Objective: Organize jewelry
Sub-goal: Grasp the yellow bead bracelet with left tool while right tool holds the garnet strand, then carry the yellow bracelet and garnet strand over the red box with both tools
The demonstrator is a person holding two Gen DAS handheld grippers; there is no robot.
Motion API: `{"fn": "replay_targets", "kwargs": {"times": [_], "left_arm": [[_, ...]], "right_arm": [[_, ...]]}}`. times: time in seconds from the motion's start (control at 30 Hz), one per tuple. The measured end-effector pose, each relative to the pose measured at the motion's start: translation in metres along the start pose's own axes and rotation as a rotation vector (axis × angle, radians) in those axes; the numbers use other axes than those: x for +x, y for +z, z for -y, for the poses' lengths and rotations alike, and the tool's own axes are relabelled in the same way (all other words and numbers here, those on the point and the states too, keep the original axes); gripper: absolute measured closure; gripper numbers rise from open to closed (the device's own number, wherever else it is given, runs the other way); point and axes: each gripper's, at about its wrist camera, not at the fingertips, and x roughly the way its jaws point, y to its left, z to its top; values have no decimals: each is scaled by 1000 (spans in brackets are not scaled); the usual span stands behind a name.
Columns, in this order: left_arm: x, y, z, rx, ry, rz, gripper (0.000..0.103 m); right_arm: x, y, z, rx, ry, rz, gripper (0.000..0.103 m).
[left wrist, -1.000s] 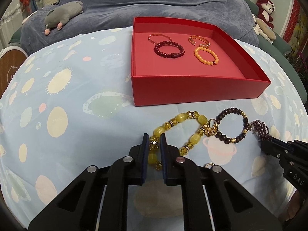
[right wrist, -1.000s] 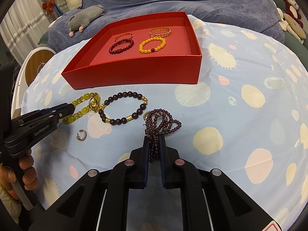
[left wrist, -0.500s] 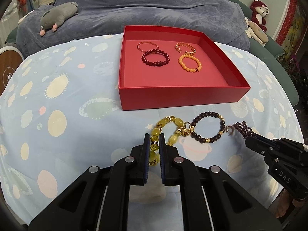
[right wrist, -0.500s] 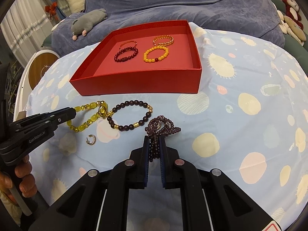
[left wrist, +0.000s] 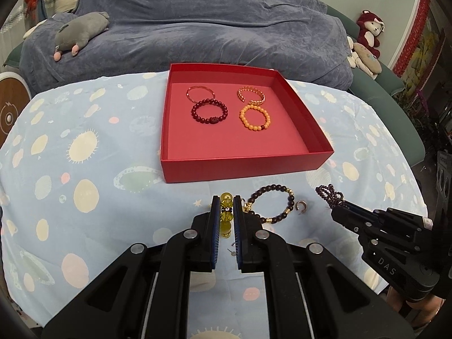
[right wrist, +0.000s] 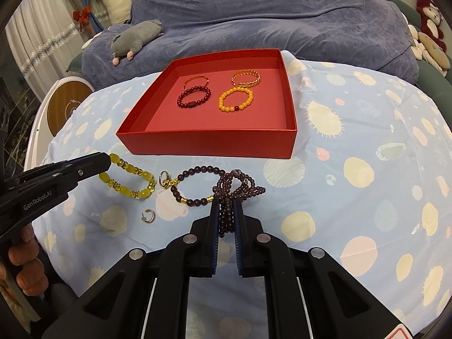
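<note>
In the left wrist view, we found the left gripper [left wrist: 226, 214] clamped on the yellow bead bracelet [left wrist: 226, 214], with the red box [left wrist: 243, 166] ahead of it. In the right wrist view, we found the right gripper [right wrist: 226, 216] clamped on the purple bead strand [right wrist: 236, 188], the red box [right wrist: 209, 141] again ahead.

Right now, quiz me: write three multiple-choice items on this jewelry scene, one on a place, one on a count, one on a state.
1. Where does the orange bead bracelet lie?
A. in the red box
B. on the cloth
C. on the sofa

2. How many bracelets lie in the red box?
A. two
B. four
C. six

3. What does the right hand-held gripper do?
A. stands open
B. clamps the purple bead strand
C. clamps a ring

Key: 1 A, it rests on the box floor; 2 B, two beaded and two metal; 3 B, the beads sit between its fingers.
</note>
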Motion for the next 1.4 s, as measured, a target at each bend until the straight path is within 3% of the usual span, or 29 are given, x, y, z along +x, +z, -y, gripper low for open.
{"fn": "replay_targets", "kwargs": {"times": [0.33, 0.7, 0.93, 1.4], "left_arm": [[-24, 40, 11, 17, -30, 56, 94], [-23, 110, 19, 42, -37, 147, 94], [15, 121, 17, 31, -32, 111, 94], [79, 106, -5, 11, 36, 4, 94]], "right_arm": [[-16, 24, -4, -25, 20, 43, 94], [-16, 93, -1, -27, 72, 119, 94], [17, 115, -3, -31, 66, 95, 94], [71, 118, 2, -28, 36, 15, 94]]}}
